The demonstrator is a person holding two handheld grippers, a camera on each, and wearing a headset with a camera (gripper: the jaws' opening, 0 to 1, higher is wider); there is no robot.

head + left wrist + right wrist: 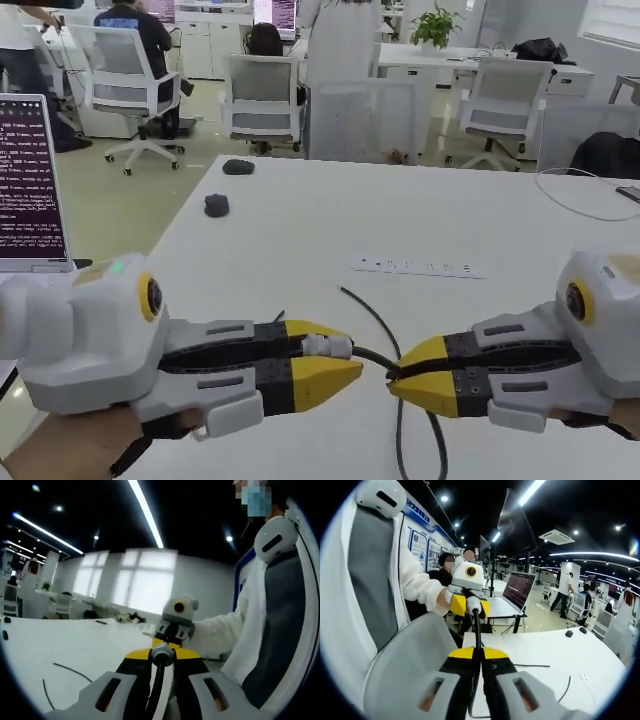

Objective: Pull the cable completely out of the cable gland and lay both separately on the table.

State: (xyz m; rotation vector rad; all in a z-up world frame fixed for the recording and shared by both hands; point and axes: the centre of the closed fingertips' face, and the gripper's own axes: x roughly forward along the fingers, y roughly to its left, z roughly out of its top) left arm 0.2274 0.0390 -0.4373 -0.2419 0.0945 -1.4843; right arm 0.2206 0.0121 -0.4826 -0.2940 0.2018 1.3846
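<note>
White office table (450, 220): left tool (350, 352) clamps the gland (325, 346), right tool (396, 374) pinches the cable (372, 356) just beside the gland. Cable not yet out, nothing laid down.

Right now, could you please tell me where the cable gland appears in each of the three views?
Head view: cable gland low centre, in the left gripper's jaws.
Left gripper view: bottom centre, between that gripper's own jaws.
Right gripper view: centre-left, at the far gripper's tip.
Shared landmark: the white table; the black cable runs from gland to right gripper.
</note>
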